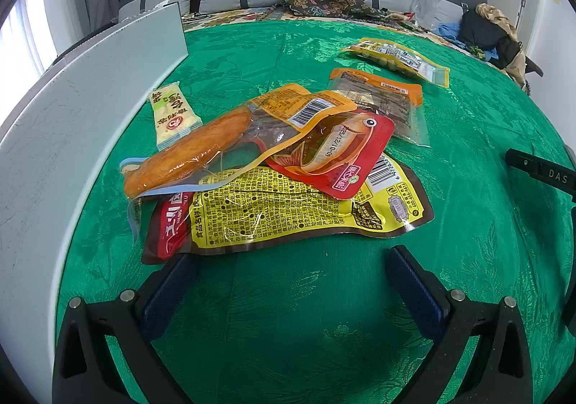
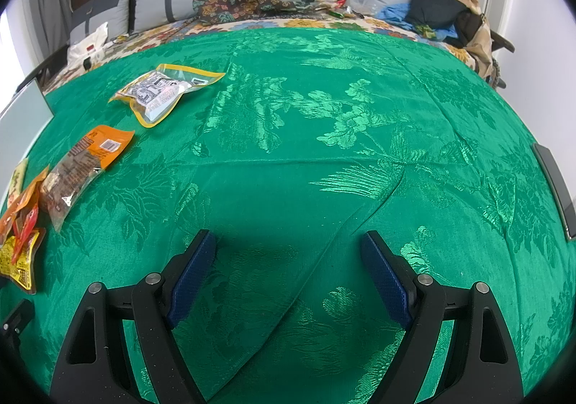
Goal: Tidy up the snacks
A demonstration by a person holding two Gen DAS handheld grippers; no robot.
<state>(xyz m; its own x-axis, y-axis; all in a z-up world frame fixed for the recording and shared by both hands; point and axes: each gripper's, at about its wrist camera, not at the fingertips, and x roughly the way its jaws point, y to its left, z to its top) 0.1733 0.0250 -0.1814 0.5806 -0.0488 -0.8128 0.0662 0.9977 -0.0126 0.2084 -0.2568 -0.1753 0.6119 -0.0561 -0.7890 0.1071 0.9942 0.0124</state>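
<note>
Only left wrist view shows pale box beside snack pile.

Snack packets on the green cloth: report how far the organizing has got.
Nothing looks sorted yet. Nothing is in hand: left gripper and right gripper are open and empty. Left: the overlapping pile topped by the red fish packet, plus the loose yellow-edged packet.

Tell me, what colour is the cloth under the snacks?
Green, with a shiny woven floral pattern, on the tablecloth; clearest in the right wrist view.
</note>
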